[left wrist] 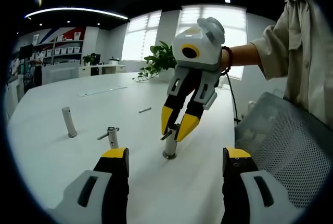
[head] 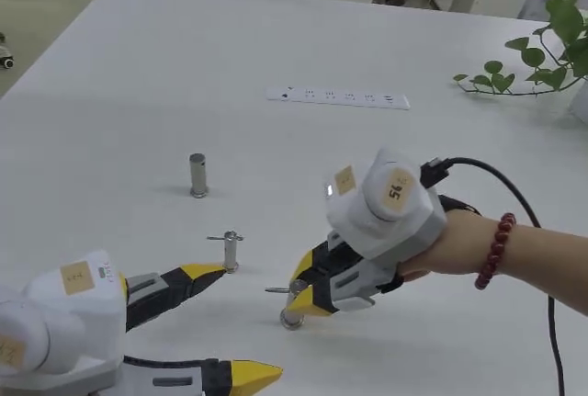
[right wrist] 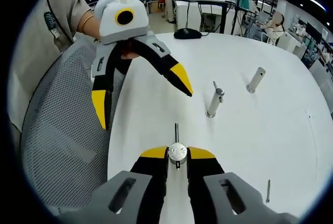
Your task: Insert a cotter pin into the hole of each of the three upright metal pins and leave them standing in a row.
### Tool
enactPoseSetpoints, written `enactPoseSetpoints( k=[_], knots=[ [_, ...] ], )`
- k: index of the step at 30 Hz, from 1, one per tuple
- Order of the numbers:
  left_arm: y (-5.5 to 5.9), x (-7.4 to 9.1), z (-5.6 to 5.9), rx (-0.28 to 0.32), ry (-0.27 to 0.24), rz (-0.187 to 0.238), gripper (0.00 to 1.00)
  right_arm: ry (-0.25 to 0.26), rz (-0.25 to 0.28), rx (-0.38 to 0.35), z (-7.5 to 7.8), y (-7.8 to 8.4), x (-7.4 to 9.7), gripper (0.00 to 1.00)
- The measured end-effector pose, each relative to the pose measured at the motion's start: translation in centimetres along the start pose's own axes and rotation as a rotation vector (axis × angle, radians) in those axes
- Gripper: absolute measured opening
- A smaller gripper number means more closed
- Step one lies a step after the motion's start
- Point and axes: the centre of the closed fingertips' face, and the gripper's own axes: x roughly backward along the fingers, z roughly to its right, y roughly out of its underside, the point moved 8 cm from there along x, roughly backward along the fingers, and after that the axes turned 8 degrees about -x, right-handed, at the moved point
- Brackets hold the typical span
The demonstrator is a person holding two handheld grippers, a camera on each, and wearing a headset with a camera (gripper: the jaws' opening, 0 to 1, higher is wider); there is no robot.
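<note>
Three upright metal pins stand on the white table. The far pin (head: 197, 175) (left wrist: 68, 121) (right wrist: 256, 79) has an empty hole. The middle pin (head: 231, 251) (left wrist: 112, 136) (right wrist: 214, 103) carries a cotter pin. My right gripper (head: 296, 299) (left wrist: 176, 130) (right wrist: 177, 154) is at the top of the near pin (head: 293, 313) (left wrist: 169, 148), shut on a cotter pin (head: 276, 289) (right wrist: 176, 130) whose tail pokes out the far side. My left gripper (head: 252, 322) (left wrist: 176, 156) (right wrist: 145, 108) hovers wide open just short of the pins, holding nothing.
A loose cotter pin (left wrist: 145, 110) (right wrist: 268, 191) lies on the table beyond the pins. A white power strip (head: 338, 96) lies farther back, with a potted plant (head: 551, 47) at the far right. A mesh chair (left wrist: 281, 141) is by the table edge.
</note>
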Motion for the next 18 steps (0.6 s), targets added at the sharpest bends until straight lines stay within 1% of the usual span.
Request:
enactPoseSetpoints(
  k=[13, 18],
  knots=[
    [-0.08, 0.24, -0.14, 0.000, -0.013, 0.000, 0.75, 0.005, 0.000, 0.003, 0.02, -0.13, 0.05, 0.12],
    [0.07, 0.42, -0.14, 0.000, -0.020, -0.006, 0.76, 0.015, -0.003, 0.030, -0.01, -0.22, 0.08, 0.12]
  ],
)
